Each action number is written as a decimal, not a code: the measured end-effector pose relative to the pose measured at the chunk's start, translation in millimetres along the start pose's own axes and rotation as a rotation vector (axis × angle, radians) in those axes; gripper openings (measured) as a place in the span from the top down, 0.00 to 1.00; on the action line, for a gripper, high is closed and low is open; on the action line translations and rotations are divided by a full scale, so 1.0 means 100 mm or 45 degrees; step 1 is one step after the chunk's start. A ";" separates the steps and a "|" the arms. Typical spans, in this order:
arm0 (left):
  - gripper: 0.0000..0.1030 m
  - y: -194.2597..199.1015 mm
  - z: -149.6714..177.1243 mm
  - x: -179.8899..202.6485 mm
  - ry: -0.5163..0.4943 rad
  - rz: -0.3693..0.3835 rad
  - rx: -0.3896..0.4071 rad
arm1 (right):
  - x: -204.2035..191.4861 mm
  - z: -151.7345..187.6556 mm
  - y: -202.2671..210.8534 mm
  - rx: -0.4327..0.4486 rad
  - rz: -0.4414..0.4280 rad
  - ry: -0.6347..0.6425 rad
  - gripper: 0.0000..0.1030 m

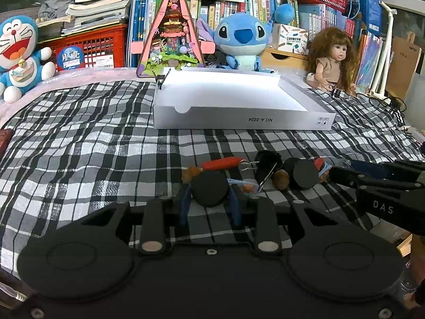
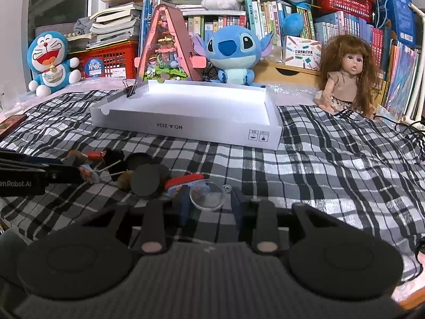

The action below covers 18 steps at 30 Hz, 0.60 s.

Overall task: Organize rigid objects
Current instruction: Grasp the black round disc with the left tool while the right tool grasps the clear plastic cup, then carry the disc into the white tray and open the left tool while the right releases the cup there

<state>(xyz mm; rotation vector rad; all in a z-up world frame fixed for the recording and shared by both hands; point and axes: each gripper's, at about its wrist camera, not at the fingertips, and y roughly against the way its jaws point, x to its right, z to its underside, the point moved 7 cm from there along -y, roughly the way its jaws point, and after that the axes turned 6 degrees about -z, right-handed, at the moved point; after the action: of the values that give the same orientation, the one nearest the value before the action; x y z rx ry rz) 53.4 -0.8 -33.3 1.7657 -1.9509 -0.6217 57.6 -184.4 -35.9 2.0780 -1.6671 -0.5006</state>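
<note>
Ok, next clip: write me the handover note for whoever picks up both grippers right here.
Left gripper: open around a black disc, not yet closed.
Right gripper: open, a clear dome between its fingers.
The pile of small items lies on the plaid cloth: discs, a red-handled tool, brown lumps.
The white tray behind it looks empty apart from a binder clip on its rim.
Done: nothing visibly sorted. Left: likely move everything into the tray.

Black discs (image 1: 209, 189), red-handled tool (image 1: 222, 163), clear dome (image 2: 207, 195) heaped on plaid; white tray (image 1: 233, 98) behind.
</note>
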 end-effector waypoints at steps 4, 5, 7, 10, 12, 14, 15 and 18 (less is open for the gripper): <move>0.71 0.05 -0.04 -0.01 0.000 0.000 0.015 | -0.01 -0.02 0.02 0.006 -0.002 0.001 0.63; 0.71 0.06 -0.06 -0.01 -0.003 0.000 0.021 | -0.01 -0.03 0.02 0.007 -0.002 0.001 0.63; 0.71 0.07 -0.10 -0.02 -0.011 -0.004 0.035 | -0.01 -0.04 0.03 0.006 -0.002 0.004 0.63; 0.71 0.08 -0.21 -0.02 -0.024 -0.013 0.062 | 0.01 -0.10 0.03 0.012 0.001 -0.001 0.64; 0.71 0.07 -0.28 -0.02 -0.021 -0.010 0.068 | 0.02 -0.14 0.03 0.018 0.003 -0.012 0.64; 0.71 0.05 -0.35 -0.03 -0.021 -0.008 0.074 | 0.04 -0.19 0.02 0.024 0.004 -0.024 0.64; 0.71 0.05 -0.38 -0.03 -0.022 -0.008 0.077 | 0.05 -0.21 0.01 0.026 0.005 -0.027 0.64; 0.71 0.00 -0.49 -0.02 -0.028 -0.004 0.078 | 0.07 -0.28 -0.01 0.029 0.008 -0.034 0.64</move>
<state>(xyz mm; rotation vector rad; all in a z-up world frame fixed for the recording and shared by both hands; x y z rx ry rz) 82.6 -1.1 6.0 1.8062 -2.0025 -0.5904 74.7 -187.8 -12.6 2.0899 -1.7018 -0.5121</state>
